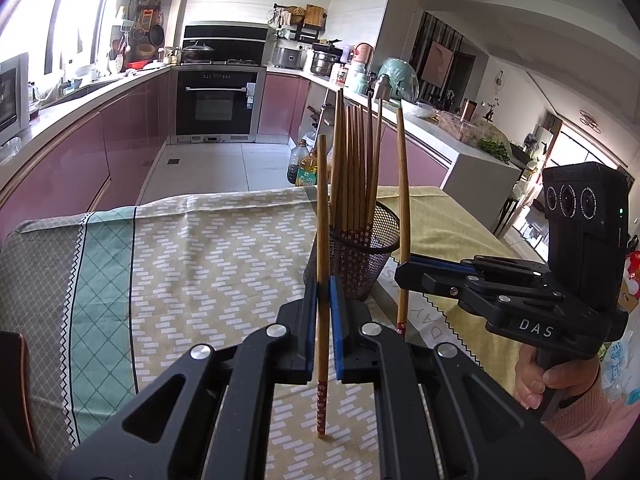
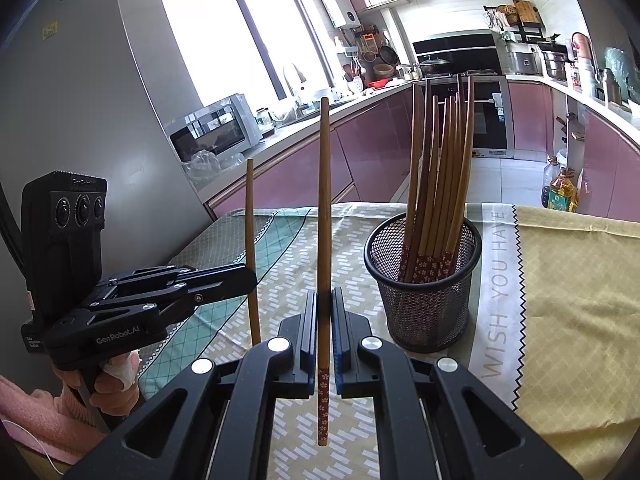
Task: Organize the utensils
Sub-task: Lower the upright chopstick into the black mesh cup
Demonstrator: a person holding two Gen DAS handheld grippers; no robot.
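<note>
Chopsticks are the objects being sorted, and we see them in three places. A bundle of chopsticks (image 2: 438, 184) stands in a black mesh holder (image 2: 424, 304), handle ends down, their red flower-patterned ends visible through the mesh; the holder sits on the table (image 2: 568, 280), right of centre in the right wrist view and at centre in the left wrist view (image 1: 356, 256).

We find the left gripper (image 1: 322, 292) with its jaws clamped on a single chopstick (image 1: 322, 200), held upright at lower centre of the left wrist view. Its patterned end points down toward the tablecloth (image 1: 200, 248); we cannot tell whether the end touches the cloth. In the right wrist view the same gripper (image 2: 250, 276) enters from the left edge, carried by a hand (image 2: 112, 388) with a pink sleeve.

We find the right gripper (image 2: 324, 300) likewise closed on a second chopstick (image 2: 324, 200), upright at centre of the right wrist view, patterned end down. In the left wrist view this gripper (image 1: 404, 270) reaches in from the right edge, just beside the holder, held by the other hand (image 1: 548, 376).

Both single chopsticks are outside the holder, one on each side of it in the left wrist view. Behind the table, in the upper part of both frames, we see kitchen counters with pink cabinet fronts and an oven (image 1: 218, 100).
</note>
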